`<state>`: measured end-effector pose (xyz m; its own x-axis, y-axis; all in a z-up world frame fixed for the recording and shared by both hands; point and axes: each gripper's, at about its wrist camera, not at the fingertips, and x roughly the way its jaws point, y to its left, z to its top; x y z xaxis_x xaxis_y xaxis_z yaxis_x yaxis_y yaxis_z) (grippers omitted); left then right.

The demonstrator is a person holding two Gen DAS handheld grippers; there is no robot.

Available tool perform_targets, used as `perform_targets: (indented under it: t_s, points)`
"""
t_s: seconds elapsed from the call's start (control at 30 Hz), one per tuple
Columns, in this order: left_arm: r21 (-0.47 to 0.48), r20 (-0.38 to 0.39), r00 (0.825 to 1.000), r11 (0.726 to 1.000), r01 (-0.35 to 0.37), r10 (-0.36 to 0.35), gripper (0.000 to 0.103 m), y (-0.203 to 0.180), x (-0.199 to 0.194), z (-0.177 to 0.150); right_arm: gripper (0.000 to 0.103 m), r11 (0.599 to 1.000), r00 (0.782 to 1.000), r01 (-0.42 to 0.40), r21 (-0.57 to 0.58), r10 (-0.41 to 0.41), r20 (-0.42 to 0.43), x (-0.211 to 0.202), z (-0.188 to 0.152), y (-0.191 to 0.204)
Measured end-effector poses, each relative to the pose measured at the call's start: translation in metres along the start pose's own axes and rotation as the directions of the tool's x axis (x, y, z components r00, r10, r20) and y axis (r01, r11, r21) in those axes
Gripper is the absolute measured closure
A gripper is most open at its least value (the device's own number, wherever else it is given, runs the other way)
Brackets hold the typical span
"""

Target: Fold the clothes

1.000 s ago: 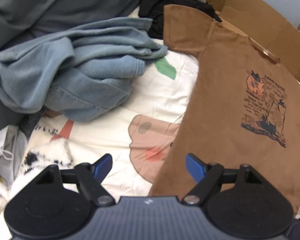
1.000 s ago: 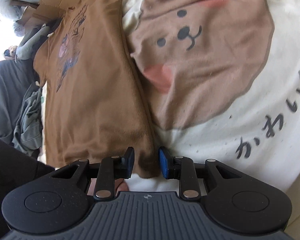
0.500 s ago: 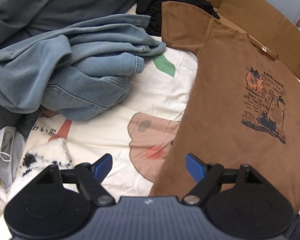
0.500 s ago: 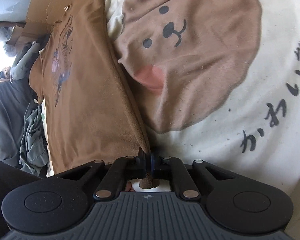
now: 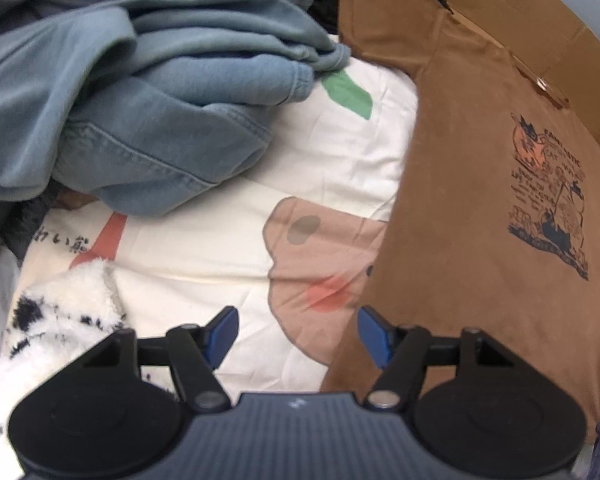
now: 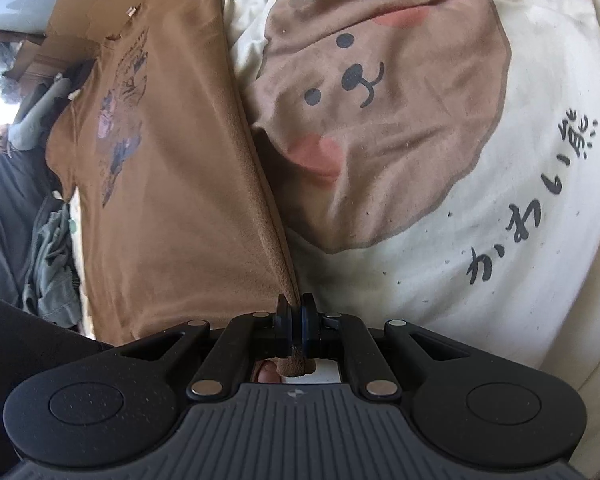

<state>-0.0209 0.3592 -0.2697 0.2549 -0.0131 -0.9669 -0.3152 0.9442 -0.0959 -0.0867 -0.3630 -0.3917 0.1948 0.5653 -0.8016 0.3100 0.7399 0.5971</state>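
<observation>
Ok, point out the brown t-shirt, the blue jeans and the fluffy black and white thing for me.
brown t-shirt (image 5: 460, 208): left wrist view, on its plain front beside the print.
blue jeans (image 5: 152, 160): left wrist view, on the stitched denim panel.
fluffy black and white thing (image 5: 60, 312): left wrist view, on its white fleece.

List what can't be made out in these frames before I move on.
- Left view: the brown shirt has its lower hem hidden behind the open left gripper and its right side cut by the frame edge.
- Left view: the shirt's print text is too small to read.
- Right view: the corner pinched in the shut right gripper is mostly hidden by its pads.
- Left view: the blue clothes pile is blurred, and separate garments are unclear.
</observation>
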Motion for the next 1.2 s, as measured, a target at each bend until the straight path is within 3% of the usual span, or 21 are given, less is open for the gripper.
perform_targets:
  t_s: [0.17, 0.47, 0.87, 1.0, 1.2]
  points:
    - [-0.044, -0.059, 0.997, 0.998, 0.055, -0.057, 0.045, 0.007, 0.022, -0.004, 0.101, 0.999, 0.999, 0.049, -0.024, -0.049, -0.021, -0.002, 0.007, 0.007]
    - [0.005, -0.227, 0.974, 1.000, 0.018, -0.017, 0.059, -0.004, 0.071, -0.026, 0.101, 0.994, 0.994, 0.101, -0.042, -0.102, -0.028, -0.002, 0.007, 0.017]
    - [-0.055, -0.306, 0.948, 0.996, 0.067, -0.081, 0.085, -0.006, 0.086, -0.044, 0.101, 0.990, 0.990, 0.137, -0.038, -0.138, -0.023, 0.003, 0.002, 0.026]
    - [-0.091, -0.286, 0.955, 0.994, 0.058, -0.082, 0.093, -0.008, 0.084, -0.049, 0.101, 0.988, 0.989, 0.146, -0.044, -0.147, -0.008, 0.002, 0.000, 0.027]
    - [-0.080, -0.244, 0.966, 0.994, 0.072, -0.090, 0.096, -0.008, 0.049, -0.046, 0.101, 0.992, 0.994, 0.107, -0.060, -0.108, -0.002, -0.009, -0.003, 0.033]
